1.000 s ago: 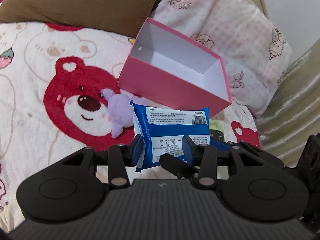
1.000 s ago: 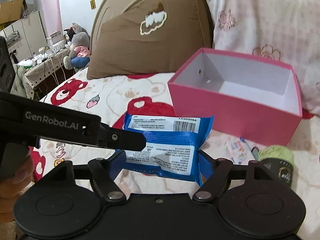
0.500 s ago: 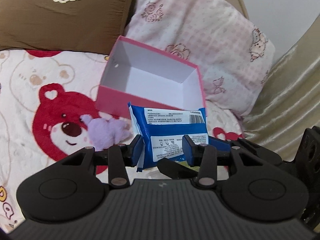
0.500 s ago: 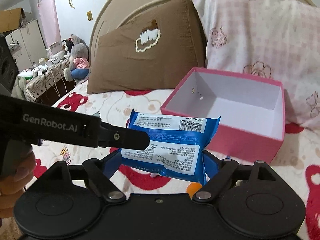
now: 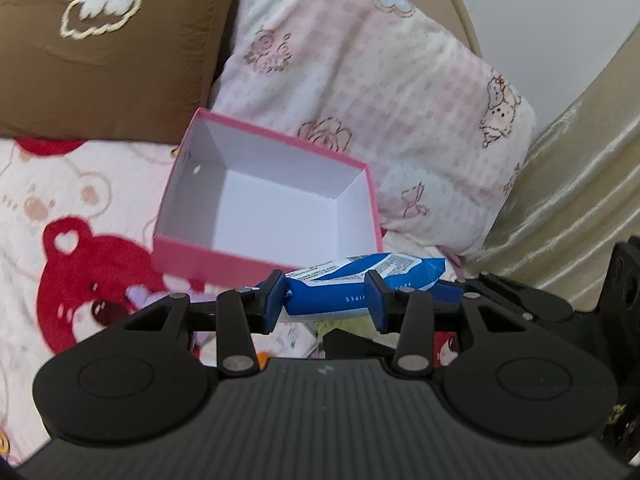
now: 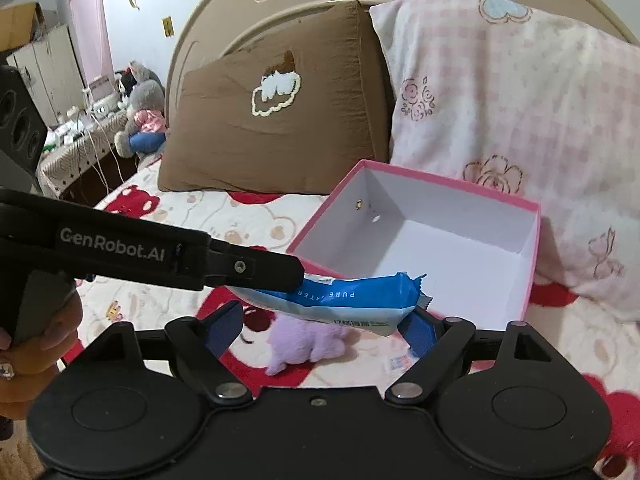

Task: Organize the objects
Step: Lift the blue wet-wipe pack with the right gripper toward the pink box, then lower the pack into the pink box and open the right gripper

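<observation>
**Wet-wipes pack held flat above the near edge of the pink box**

The left gripper point(image 5: 325, 298) has its blue fingers point(image 5: 272, 300) clamped on the blue wet-wipes pack point(image 5: 360, 280), which lies nearly flat with its long axis running left to right and its crimped end pointing right, past the right-hand finger. The right gripper point(image 6: 326, 328) stands wide; its jaws are closing, the pack point(image 6: 352, 300) hangs between and above them, and only its right finger point(image 6: 420, 330) seems to touch the pack's lower corner. Just beyond the pack sits the open pink box point(image 5: 192, 258) on the bear-print bedspread point(image 5: 80, 200). A purple plush toy point(image 6: 304, 340) lies below. Farther off lean a brown pillow point(image 6: 280, 132) and a pink checked pillow point(image 6: 520, 100).
</observation>
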A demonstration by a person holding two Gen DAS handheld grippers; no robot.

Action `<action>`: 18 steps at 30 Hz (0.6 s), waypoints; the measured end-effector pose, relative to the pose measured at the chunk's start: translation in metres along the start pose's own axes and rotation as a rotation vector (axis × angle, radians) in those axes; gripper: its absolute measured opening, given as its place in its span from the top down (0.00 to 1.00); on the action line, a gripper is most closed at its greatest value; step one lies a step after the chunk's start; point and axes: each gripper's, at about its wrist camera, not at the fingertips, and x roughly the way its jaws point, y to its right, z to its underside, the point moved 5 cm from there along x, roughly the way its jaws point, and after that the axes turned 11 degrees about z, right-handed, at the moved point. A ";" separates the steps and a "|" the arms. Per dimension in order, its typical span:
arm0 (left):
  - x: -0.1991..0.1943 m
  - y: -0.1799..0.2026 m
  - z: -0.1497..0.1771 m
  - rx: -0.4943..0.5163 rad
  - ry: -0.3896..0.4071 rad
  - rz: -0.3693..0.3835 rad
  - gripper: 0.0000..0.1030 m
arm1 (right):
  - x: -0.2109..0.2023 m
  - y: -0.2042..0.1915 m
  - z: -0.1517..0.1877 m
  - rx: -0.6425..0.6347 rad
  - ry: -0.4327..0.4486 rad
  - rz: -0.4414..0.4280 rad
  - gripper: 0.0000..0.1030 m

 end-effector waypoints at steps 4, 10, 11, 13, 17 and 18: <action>0.019 -0.006 -0.016 -0.010 -0.010 0.011 0.61 | 0.012 0.013 -0.020 -0.019 -0.004 0.026 0.20; 0.048 -0.019 -0.033 0.038 0.014 -0.027 0.61 | 0.040 0.030 -0.029 -0.003 0.009 0.040 0.31; 0.055 -0.022 -0.036 0.039 0.009 -0.030 0.61 | 0.044 0.033 -0.028 -0.005 0.012 0.043 0.32; 0.069 -0.029 -0.040 0.027 -0.005 -0.024 0.61 | 0.053 0.038 -0.028 -0.023 0.020 0.054 0.32; 0.094 -0.038 -0.042 0.011 -0.023 -0.009 0.61 | 0.069 0.053 -0.027 -0.010 -0.003 0.061 0.33; 0.100 -0.039 -0.042 0.008 -0.027 -0.007 0.61 | 0.072 0.057 -0.026 -0.005 -0.005 0.065 0.34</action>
